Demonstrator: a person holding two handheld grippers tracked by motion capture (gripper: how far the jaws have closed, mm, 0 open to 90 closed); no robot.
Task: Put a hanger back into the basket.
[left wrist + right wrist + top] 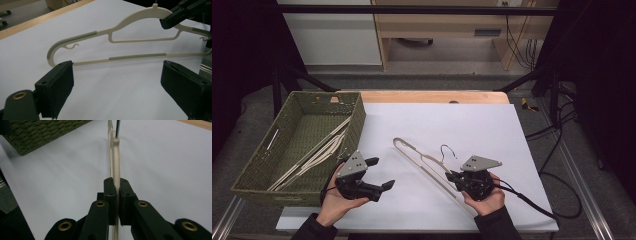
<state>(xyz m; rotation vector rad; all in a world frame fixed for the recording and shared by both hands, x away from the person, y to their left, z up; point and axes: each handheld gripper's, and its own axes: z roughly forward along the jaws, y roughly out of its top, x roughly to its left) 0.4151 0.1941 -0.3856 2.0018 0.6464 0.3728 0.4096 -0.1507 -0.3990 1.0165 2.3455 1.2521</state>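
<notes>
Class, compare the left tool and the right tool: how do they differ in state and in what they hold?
The left tool has its jaws spread wide and holds nothing; the right tool is shut on the cream hanger. The left tool sits beside the green basket, the right farther away. Both are black, hand-held, with grey top plates.

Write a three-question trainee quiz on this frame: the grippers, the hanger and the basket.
1. True or false: the right gripper has its jaws clamped on the cream plastic clothes hanger.
2. The left gripper is: A) open, holding nothing; B) shut on a hanger; C) inside the basket.
3. What lies in the green woven basket?

Key: 1 true; 2 A; 3 more cream hangers.
</notes>
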